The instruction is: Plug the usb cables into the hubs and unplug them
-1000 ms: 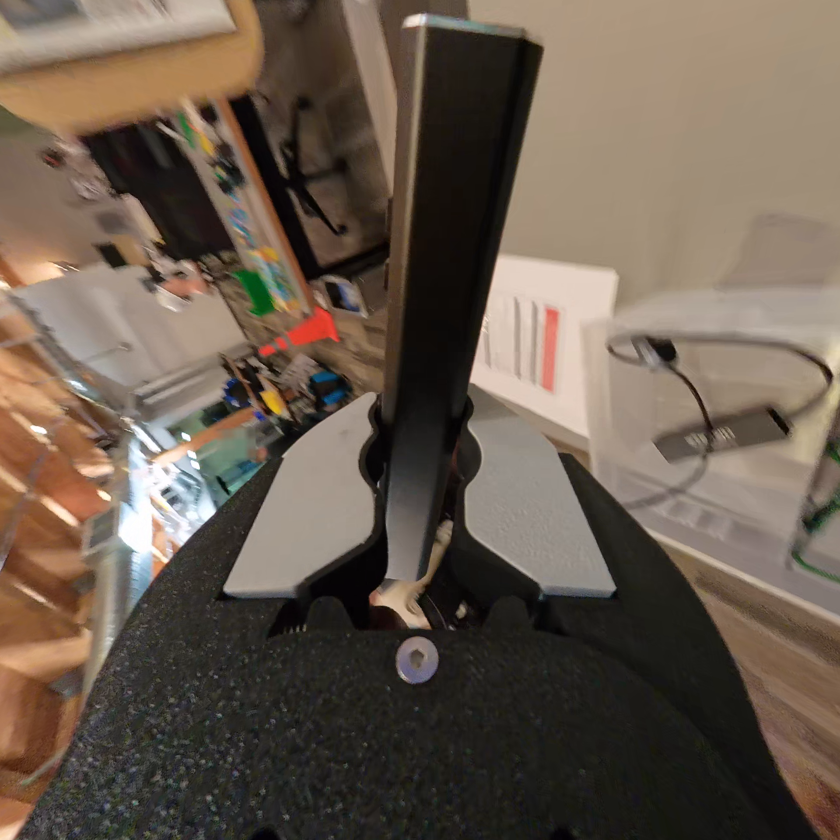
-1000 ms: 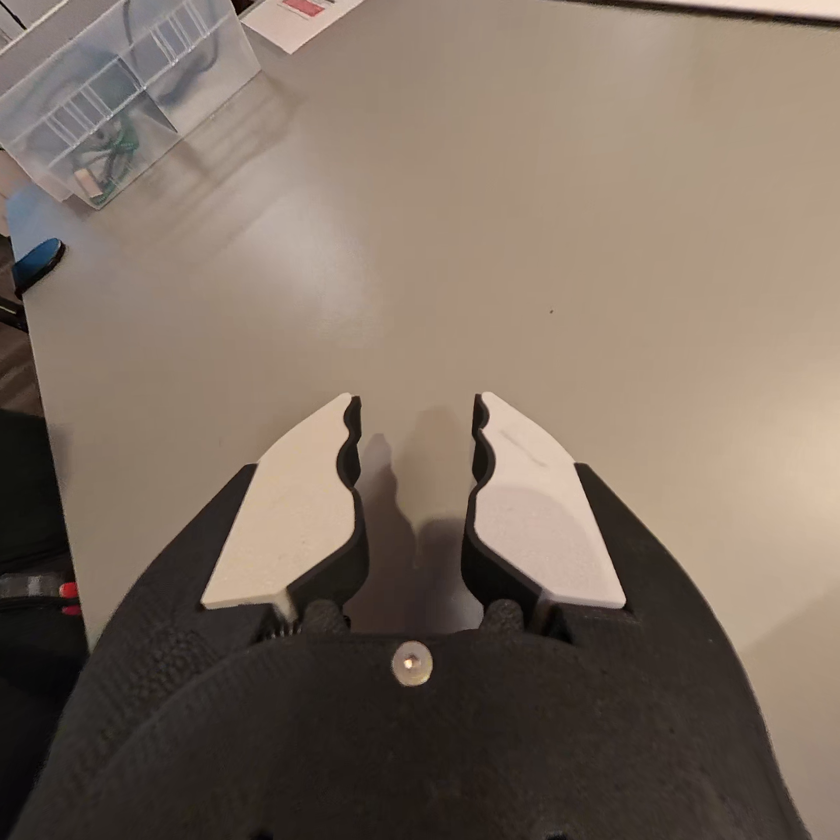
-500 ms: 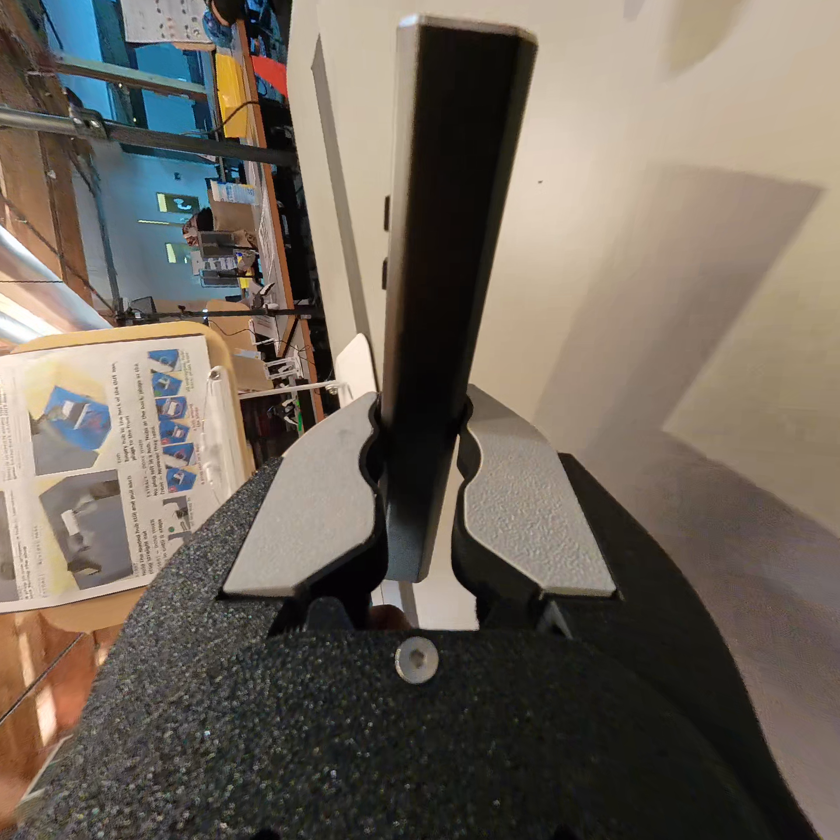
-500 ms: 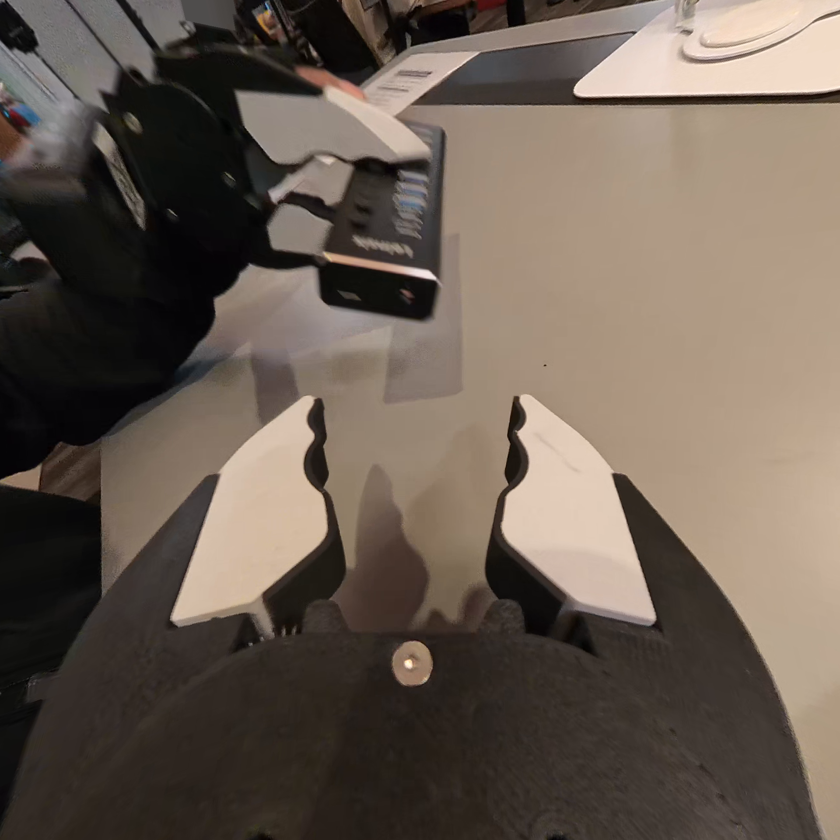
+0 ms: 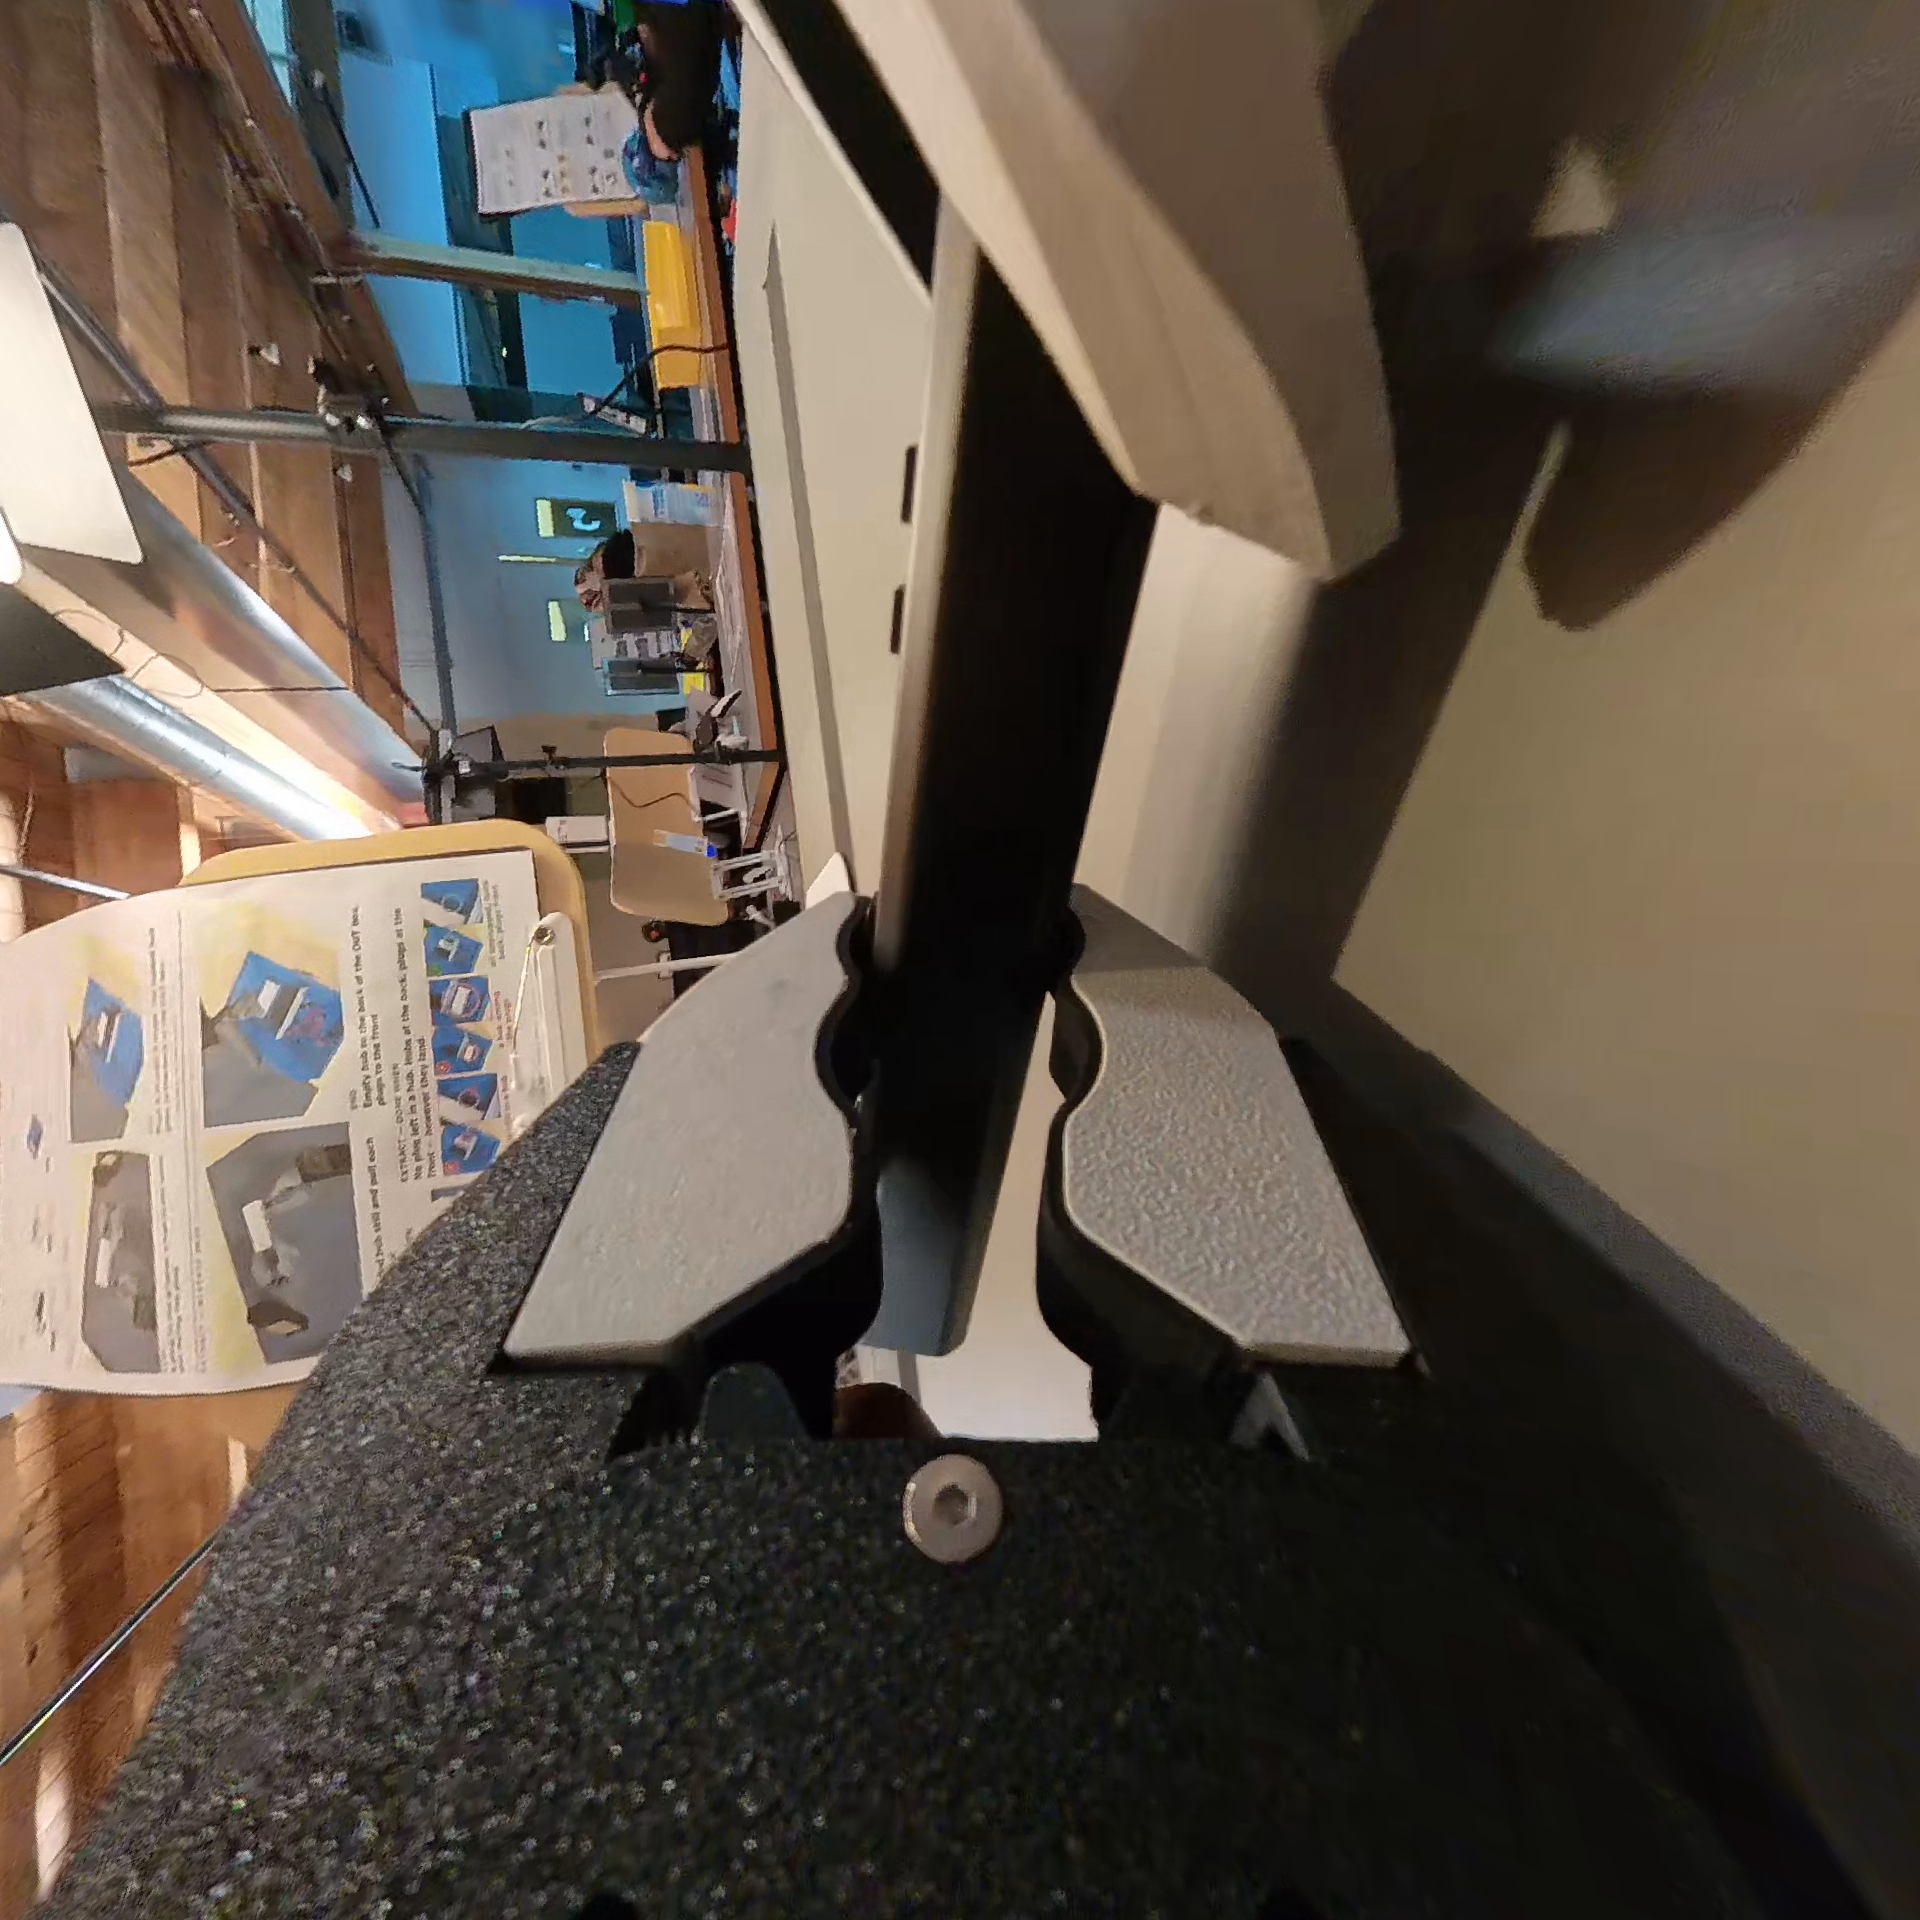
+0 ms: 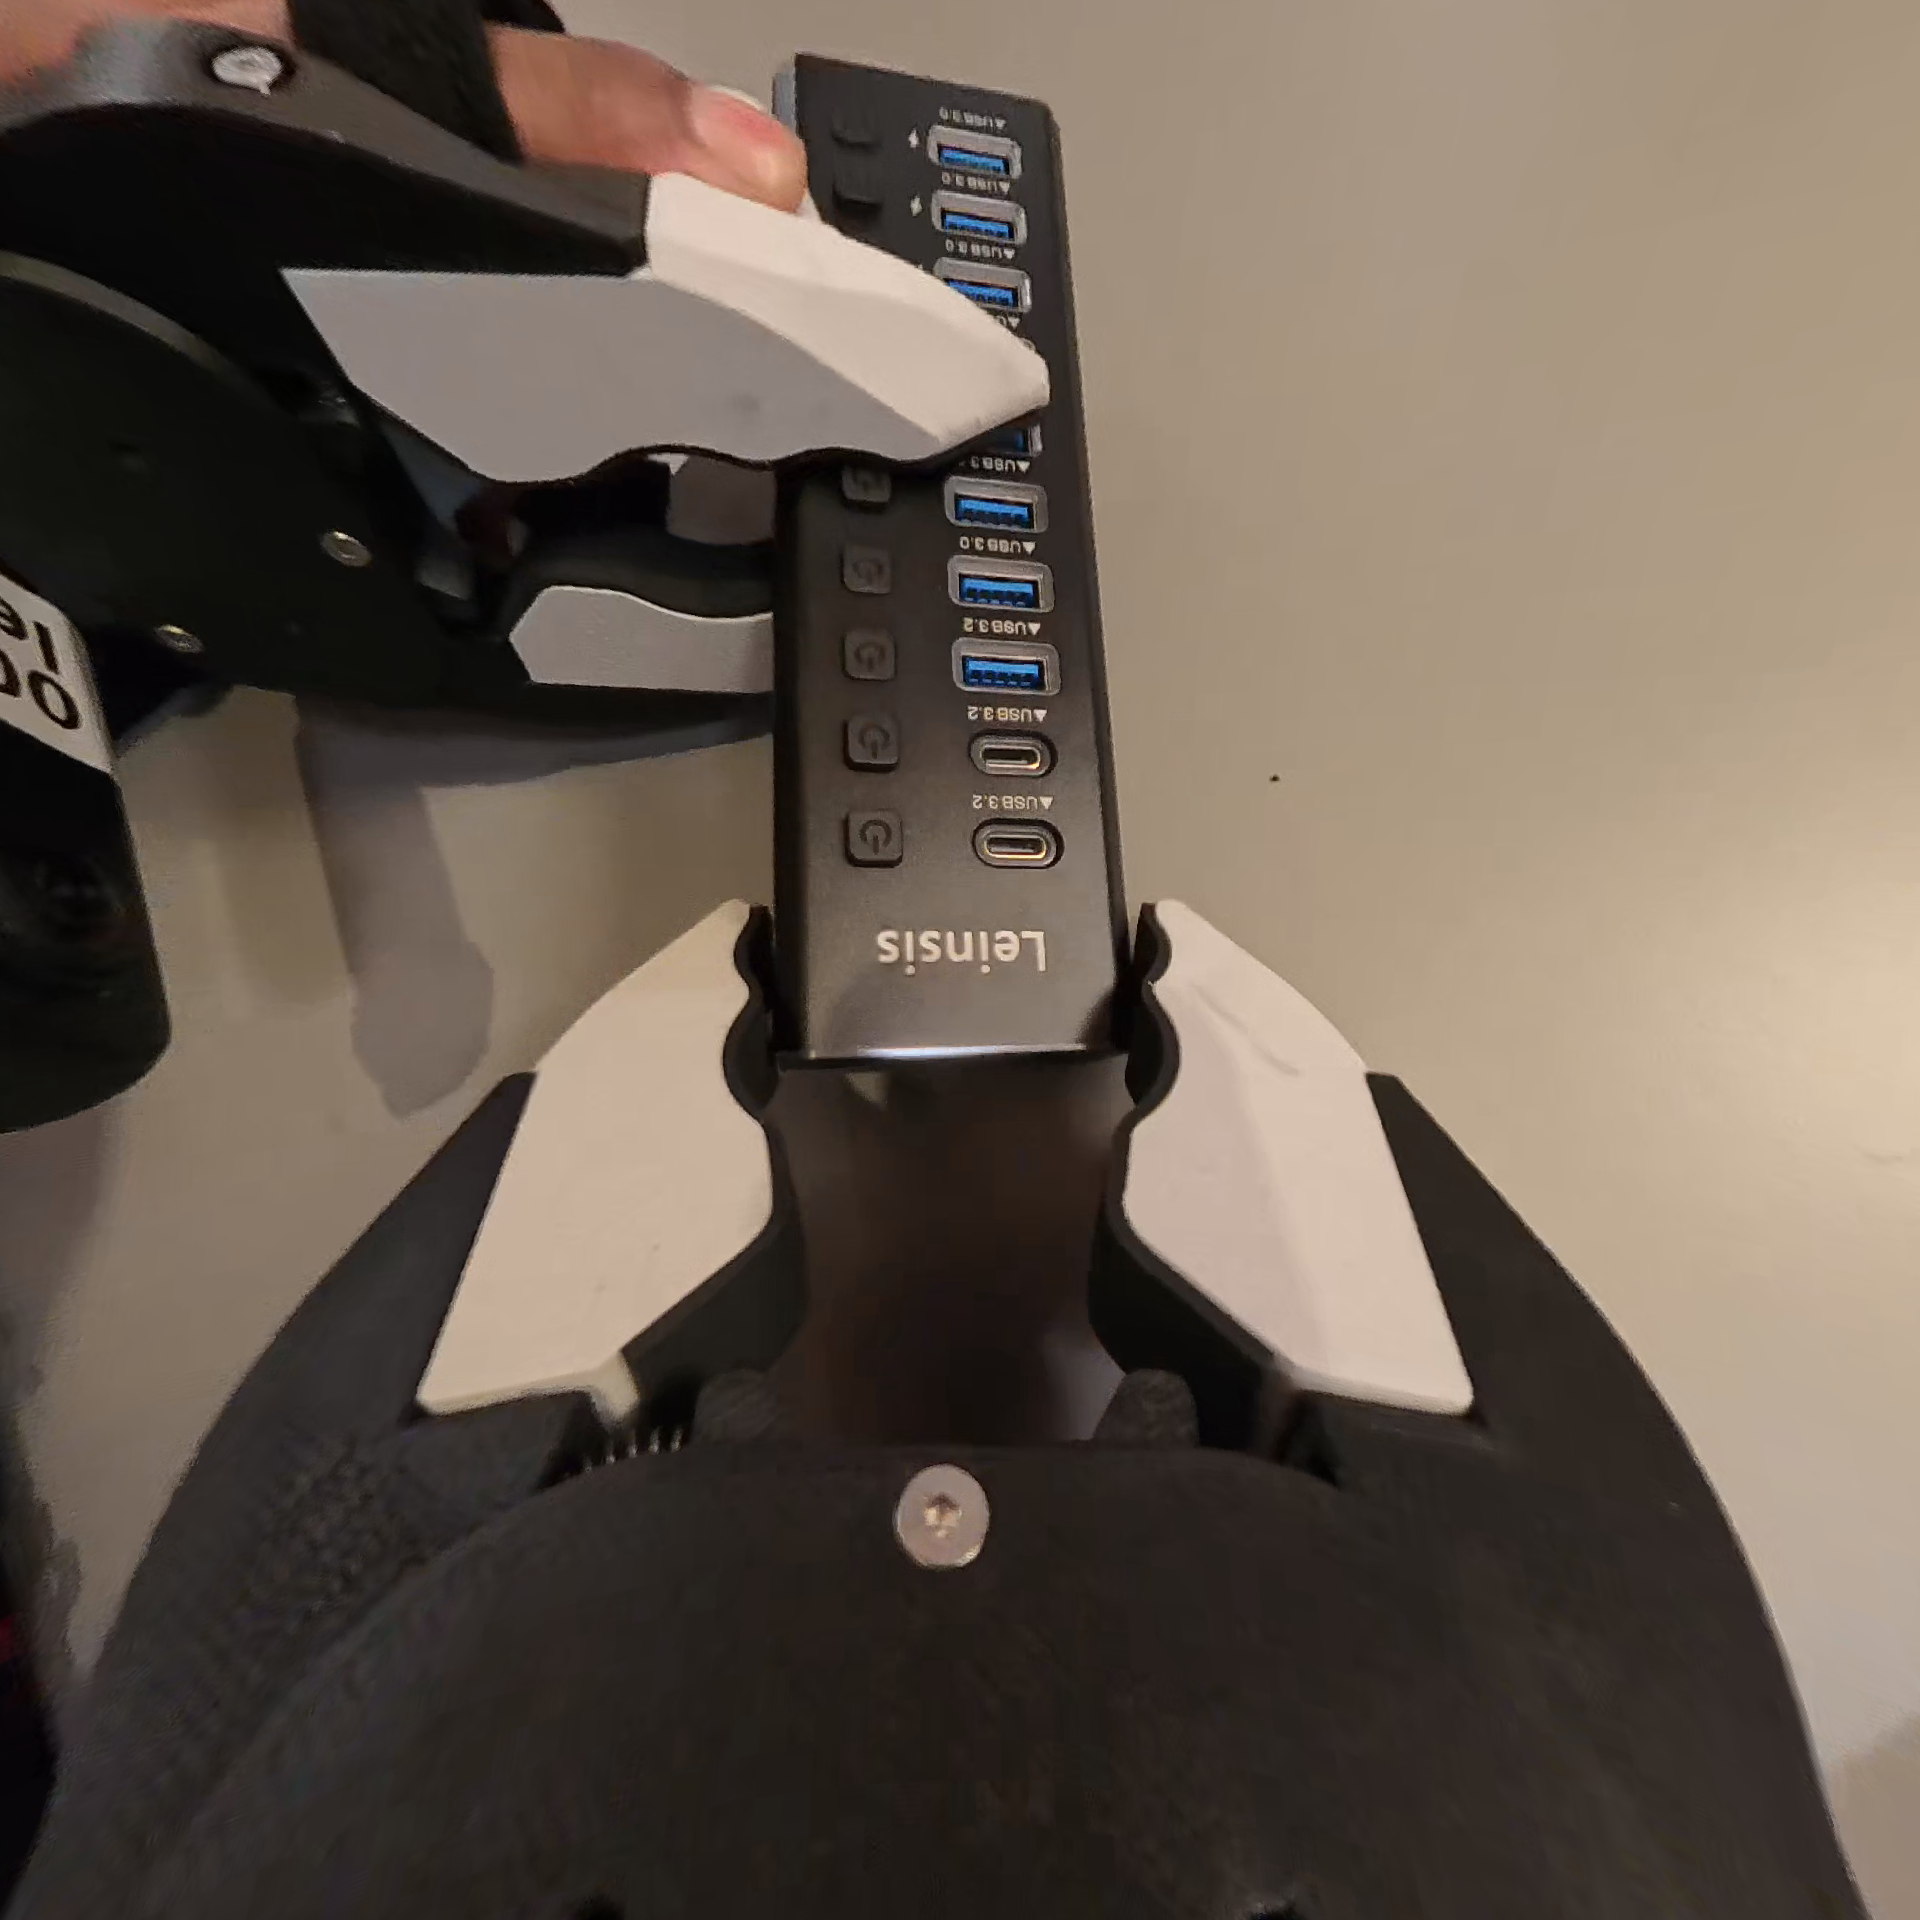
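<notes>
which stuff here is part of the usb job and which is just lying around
Job:
black usb hub
left claw, clamped on the hub
right claw, around the hub's near end

Lying around:
instruction sheet
tan chair
grey table

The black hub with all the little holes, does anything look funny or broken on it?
Nothing looks broken. The black hub is off the table, pinched by the left claw mid-length and the right claw at its near end. No cable is plugged in.
</notes>
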`<state>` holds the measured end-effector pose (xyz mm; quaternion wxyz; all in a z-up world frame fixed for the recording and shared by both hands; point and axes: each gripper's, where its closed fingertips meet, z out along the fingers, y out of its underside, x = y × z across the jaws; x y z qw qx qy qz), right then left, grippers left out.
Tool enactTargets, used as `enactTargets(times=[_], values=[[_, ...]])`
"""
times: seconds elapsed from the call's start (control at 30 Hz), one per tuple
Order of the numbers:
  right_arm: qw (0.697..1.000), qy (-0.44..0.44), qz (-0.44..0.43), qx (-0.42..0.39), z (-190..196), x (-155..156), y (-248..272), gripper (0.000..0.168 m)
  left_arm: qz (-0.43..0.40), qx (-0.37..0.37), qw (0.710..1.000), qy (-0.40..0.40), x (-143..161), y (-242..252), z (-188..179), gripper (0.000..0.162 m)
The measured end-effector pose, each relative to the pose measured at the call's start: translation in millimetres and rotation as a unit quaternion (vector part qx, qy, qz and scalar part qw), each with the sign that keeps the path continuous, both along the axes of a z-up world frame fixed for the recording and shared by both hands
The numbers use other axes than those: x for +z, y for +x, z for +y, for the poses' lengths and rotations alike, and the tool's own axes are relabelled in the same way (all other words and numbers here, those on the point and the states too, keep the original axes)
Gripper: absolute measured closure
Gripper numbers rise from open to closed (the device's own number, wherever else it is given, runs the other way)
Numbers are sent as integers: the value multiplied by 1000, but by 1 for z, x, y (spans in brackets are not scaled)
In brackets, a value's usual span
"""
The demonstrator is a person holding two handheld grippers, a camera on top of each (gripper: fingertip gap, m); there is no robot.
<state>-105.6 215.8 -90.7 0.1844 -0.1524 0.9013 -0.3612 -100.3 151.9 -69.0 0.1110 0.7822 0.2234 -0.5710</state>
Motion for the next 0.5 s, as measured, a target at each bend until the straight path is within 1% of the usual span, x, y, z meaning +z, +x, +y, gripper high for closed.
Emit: enactTargets(times=[0.07, 0.13, 0.17, 0.23, 0.33, 0.4, 0.5], values=[[1000, 9, 10, 1, 3, -4, -4, 105, -5, -16, 1000, 20, -7, 0, 4, 127], [1000, 15, 5, 5, 6, -5, -6, 105, 1, -26, 999, 42, -7, -1, 8, 112], [1000, 16, 6, 7, 7, -5, -7, 105, 4, -27, 998, 59, -6, -1, 8, 108], [999, 13, 29, 4, 8, -8, -13, 106, 16, -37, 994, 99, -4, 3, 9, 103], [998, 5, 61, 2, 10, -10, -26, 106, 27, -61, 981, 183, 1, 14, 14, 98], [999, 6, 47, 8, 13, -9, -28, 106, 56, -67, 964, 250, 11, 19, 12, 95], [999, 6, 29, 10, 14, -8, -28, 106, 109, -76, 914, 383, 28, 23, 6, 84]])
